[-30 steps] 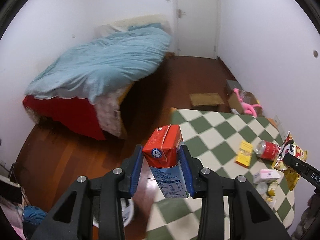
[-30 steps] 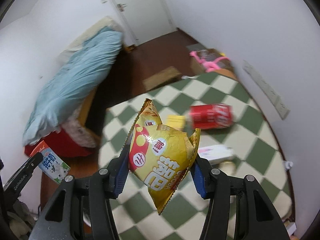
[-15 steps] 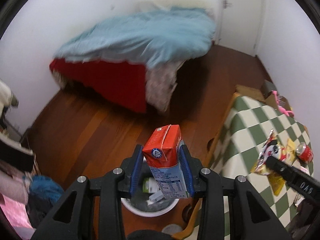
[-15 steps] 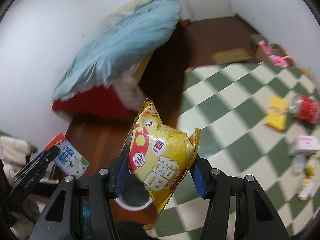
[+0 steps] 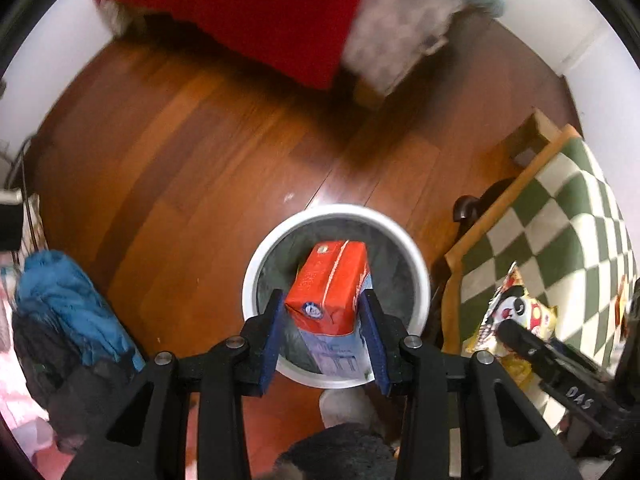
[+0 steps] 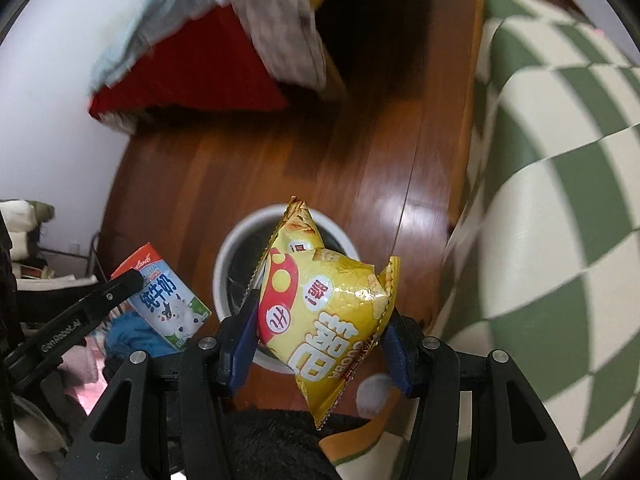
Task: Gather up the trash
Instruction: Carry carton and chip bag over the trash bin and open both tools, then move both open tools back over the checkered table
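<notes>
Milk carton (image 5: 328, 292) between left tool (image 5: 325, 344) pads

A: Bin (image 5: 256, 276) interior mostly hidden behind milk carton (image 5: 328, 296); contents unreadable.
B: Right view: snack bag (image 6: 324, 308) covers the bin's right half. Bedding (image 6: 200, 12) beyond the bin is smeared, cut by frame top.

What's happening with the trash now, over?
Left gripper shut on milk carton, right gripper shut on snack bag. Both above white bin. Nothing in the way.
</notes>
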### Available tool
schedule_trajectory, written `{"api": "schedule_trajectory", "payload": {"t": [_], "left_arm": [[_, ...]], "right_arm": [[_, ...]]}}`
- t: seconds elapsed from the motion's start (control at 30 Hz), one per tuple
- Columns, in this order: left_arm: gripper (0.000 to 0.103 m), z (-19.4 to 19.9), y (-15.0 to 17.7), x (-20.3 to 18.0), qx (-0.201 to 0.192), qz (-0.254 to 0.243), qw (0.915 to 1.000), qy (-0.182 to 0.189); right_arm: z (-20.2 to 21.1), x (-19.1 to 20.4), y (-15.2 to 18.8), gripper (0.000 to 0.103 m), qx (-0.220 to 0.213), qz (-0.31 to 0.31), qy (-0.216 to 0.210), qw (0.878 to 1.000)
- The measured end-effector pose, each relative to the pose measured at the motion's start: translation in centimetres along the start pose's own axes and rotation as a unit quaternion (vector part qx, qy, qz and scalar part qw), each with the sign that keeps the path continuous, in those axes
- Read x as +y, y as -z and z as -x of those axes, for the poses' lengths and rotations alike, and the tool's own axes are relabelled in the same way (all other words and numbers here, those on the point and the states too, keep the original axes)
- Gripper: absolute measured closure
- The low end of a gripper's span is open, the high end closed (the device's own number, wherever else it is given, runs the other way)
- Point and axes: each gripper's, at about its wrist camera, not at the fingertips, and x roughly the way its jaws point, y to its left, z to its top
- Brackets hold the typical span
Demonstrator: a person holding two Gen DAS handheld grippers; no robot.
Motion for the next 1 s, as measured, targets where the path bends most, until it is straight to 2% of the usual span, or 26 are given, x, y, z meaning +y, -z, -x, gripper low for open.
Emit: {"api": "schedule_trajectory", "payload": {"t": [0.03,0.1,0.17,0.2,0.27,0.33,0.37,0.57,0.7,1.0], "left_arm": [[0.067,-0.4,0.0,0.5,0.006,0.005,1.0000,-0.004],[0.055,-1.2,0.0,1.2,0.011,0.013,0.9998,-0.007],[0.024,-1.5,0.2,1.9,0.013,0.023,0.9996,-0.011],[0.020,-1.8,0.2,2.3,0.013,0.027,0.9995,-0.013],[0.019,-2.0,0.6,2.7,0.017,0.031,0.9989,-0.029],[0.013,-2.0,0.4,3.2,0.015,0.032,0.9986,-0.040],[0.012,-1.7,0.7,3.4,0.008,0.034,0.9983,-0.046],[0.012,-0.3,2.1,3.6,-0.021,0.032,0.9945,-0.097],[0.012,0.9,3.1,3.1,-0.020,0.026,0.9941,-0.103],[0.012,4.9,5.3,1.4,-0.046,0.011,0.9947,-0.091]], "right_arm": [[-1.4,0.2,-0.1,0.046,0.013,0.002,0.003,1.000],[-3.7,0.7,-0.3,0.046,0.034,0.009,0.008,0.999],[-5.9,1.2,-0.7,0.045,0.054,0.015,0.013,0.998],[-7.1,1.5,-0.9,0.044,0.065,0.021,0.013,0.998],[-9.1,2.1,-1.2,0.037,0.084,0.033,0.026,0.996],[-10.4,2.6,-1.6,0.008,0.098,0.041,0.027,0.994],[-10.9,2.8,-1.7,0.005,0.103,0.046,0.032,0.993],[-10.5,3.4,-0.9,0.003,0.096,0.081,0.089,0.988],[-8.6,3.3,-0.5,0.003,0.086,0.094,0.107,0.986],[-2.8,4.4,1.7,0.003,0.052,0.122,0.107,0.985]]}}
